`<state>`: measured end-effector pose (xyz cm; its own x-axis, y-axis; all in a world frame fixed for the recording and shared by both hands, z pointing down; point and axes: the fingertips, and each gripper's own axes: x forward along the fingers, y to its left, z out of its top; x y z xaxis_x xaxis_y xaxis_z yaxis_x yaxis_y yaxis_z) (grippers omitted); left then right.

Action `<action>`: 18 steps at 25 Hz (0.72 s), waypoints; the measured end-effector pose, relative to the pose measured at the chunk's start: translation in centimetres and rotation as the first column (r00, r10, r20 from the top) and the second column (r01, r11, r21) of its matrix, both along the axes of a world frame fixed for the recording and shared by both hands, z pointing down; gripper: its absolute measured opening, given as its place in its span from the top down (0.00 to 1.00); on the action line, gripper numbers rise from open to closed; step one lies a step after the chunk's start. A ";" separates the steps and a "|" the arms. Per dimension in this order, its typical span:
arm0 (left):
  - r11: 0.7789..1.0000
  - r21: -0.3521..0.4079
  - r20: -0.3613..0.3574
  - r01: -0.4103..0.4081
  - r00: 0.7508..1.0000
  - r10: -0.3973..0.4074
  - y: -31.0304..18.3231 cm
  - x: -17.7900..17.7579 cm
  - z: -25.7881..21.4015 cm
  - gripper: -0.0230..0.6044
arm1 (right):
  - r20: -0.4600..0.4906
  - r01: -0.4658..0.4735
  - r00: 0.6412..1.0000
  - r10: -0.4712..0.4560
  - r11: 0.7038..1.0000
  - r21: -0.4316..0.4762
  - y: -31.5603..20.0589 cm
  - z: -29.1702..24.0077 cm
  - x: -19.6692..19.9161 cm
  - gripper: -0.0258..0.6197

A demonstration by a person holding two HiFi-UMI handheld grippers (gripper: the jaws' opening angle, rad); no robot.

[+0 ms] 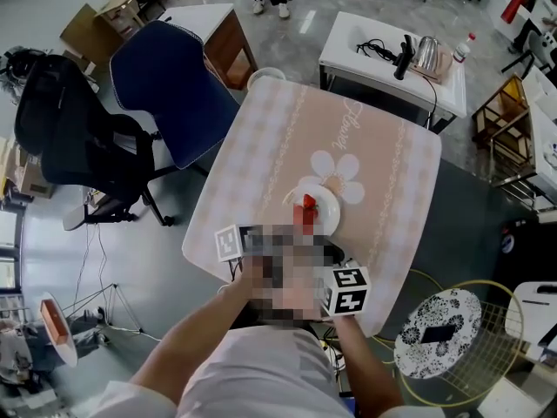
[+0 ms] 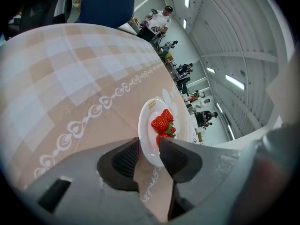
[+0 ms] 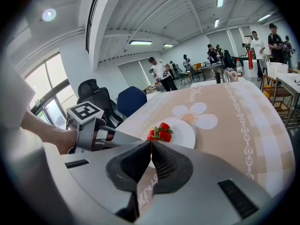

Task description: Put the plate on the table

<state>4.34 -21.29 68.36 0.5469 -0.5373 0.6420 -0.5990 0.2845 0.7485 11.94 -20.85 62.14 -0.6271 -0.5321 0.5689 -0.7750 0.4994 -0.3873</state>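
Observation:
A white plate with red strawberries lies flat on the beige checked tablecloth, near the table's front edge. In the left gripper view my left gripper stands open, and the plate's near rim sits in the gap between its pads without being pressed. The strawberries lie just beyond the tips. My right gripper is shut with its tips together and nothing between them, a little short of the plate. In the head view a mosaic patch hides both sets of jaws.
A blue chair and a black office chair stand to the table's left. A white side table with a kettle is behind it. A round patterned stool stands at the front right. Several people stand far off.

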 end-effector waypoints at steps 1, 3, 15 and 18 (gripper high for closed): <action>1.000 0.005 -0.008 -0.004 1.000 0.004 0.1 -0.1 -0.1 0.76 | -0.004 -0.004 1.000 0.004 1.000 0.004 0.0 -0.1 -0.1 0.95; 1.000 0.023 -0.024 -0.013 1.000 0.014 0.4 -0.2 -0.5 0.76 | -0.010 -0.014 1.000 0.014 1.000 0.014 0.0 -0.5 -0.2 0.95; 0.960 0.198 0.029 -0.200 0.980 0.198 2.8 -2.3 -4.6 0.76 | -0.044 -0.077 0.996 0.080 0.994 0.074 2.3 -3.3 -3.3 0.95; 0.934 0.257 0.059 -0.248 0.969 0.241 3.3 -2.6 -6.0 0.77 | -0.062 -0.089 0.994 0.095 0.992 0.093 3.0 -4.2 -4.0 0.95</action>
<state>1.74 -17.99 62.35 0.6677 -0.5394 0.5130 -0.6456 -0.0764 0.7598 7.96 -17.85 57.95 -0.5358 -0.6364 0.5550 -0.8417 0.4551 -0.2907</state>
